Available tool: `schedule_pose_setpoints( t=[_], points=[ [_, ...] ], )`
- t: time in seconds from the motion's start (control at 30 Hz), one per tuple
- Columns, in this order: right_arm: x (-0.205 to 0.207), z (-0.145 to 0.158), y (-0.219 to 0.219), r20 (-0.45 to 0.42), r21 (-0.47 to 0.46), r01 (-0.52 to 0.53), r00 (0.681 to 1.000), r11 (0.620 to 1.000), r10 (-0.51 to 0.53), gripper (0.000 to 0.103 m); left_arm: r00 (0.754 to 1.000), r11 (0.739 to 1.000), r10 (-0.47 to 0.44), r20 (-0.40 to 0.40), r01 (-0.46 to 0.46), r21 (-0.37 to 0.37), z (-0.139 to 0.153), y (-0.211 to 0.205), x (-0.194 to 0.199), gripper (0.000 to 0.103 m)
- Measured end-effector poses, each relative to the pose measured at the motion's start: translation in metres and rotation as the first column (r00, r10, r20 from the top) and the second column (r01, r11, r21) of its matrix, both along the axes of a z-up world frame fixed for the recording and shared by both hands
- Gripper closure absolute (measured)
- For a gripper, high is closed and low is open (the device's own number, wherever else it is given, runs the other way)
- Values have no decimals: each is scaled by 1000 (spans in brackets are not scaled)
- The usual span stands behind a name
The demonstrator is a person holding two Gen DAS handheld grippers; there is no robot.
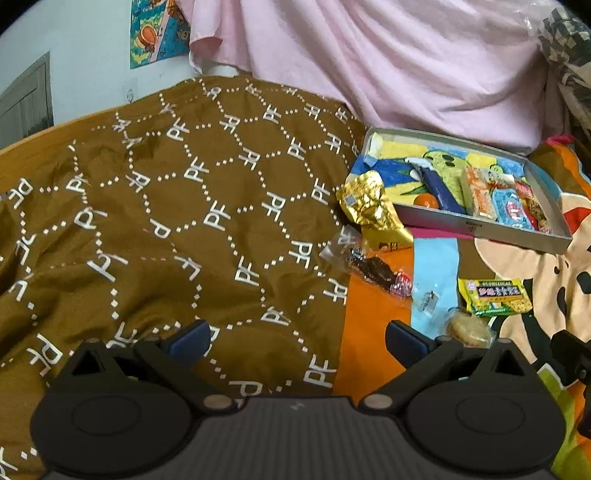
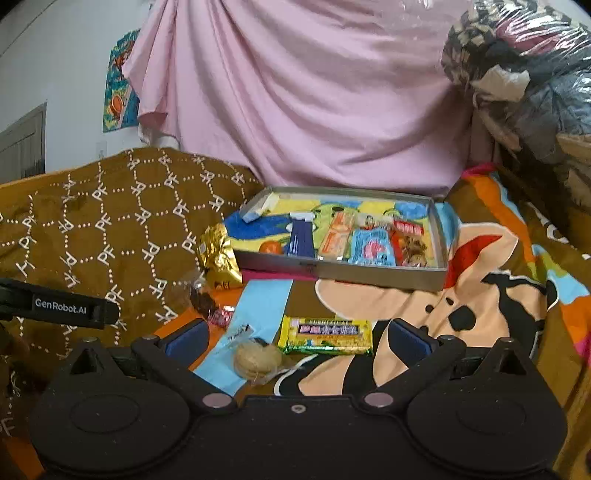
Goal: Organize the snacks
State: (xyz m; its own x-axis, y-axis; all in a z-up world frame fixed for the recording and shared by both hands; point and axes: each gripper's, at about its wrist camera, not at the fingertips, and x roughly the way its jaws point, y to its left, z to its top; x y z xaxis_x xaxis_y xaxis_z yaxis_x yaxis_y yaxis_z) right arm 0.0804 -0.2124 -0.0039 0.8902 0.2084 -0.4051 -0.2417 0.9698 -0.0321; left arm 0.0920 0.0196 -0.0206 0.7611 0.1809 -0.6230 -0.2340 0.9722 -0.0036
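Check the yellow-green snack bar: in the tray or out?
Out. The yellow-green snack bar lies on the blanket in front of the tray, apart from it.

A pale wall (image 2: pixel 55 74) stood at far left with a bright poster (image 2: pixel 120 92); a pink sheet (image 2: pixel 295 110) hung behind the bed's brown quilt (image 1: pixel 184 203).

Brown quilt (image 1: pixel 184 206) open — snacks (image 1: pixel 373 206) rightward

Pretty clearly someone's bedroom at home

Brown patterned quilt (image 1: pixel 177 206), colourful cartoon bedsheet (image 2: pixel 480 295), draped pink cloth (image 2: pixel 314 103), cartoon wall poster (image 1: pixel 159 33).
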Motion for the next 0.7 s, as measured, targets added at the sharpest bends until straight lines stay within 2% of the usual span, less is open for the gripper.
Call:
schedule_pose_setpoints(
  t=[0.13,0.33,0.7],
  points=[
    [4,-6,3,-30,-14,-3,1000,1000,2,1,999,1000,-2,-33,2,6,-7,1,4,0],
    [16,-17,6,-125,-16,-46,991,999,44,1,998,1000,-23,-54,23,0,-12,1,9,0],
    [37,-28,9,-187,-18,-80,980,997,76,1,995,998,-58,-78,57,-21,-17,2,35,0]
  ],
)
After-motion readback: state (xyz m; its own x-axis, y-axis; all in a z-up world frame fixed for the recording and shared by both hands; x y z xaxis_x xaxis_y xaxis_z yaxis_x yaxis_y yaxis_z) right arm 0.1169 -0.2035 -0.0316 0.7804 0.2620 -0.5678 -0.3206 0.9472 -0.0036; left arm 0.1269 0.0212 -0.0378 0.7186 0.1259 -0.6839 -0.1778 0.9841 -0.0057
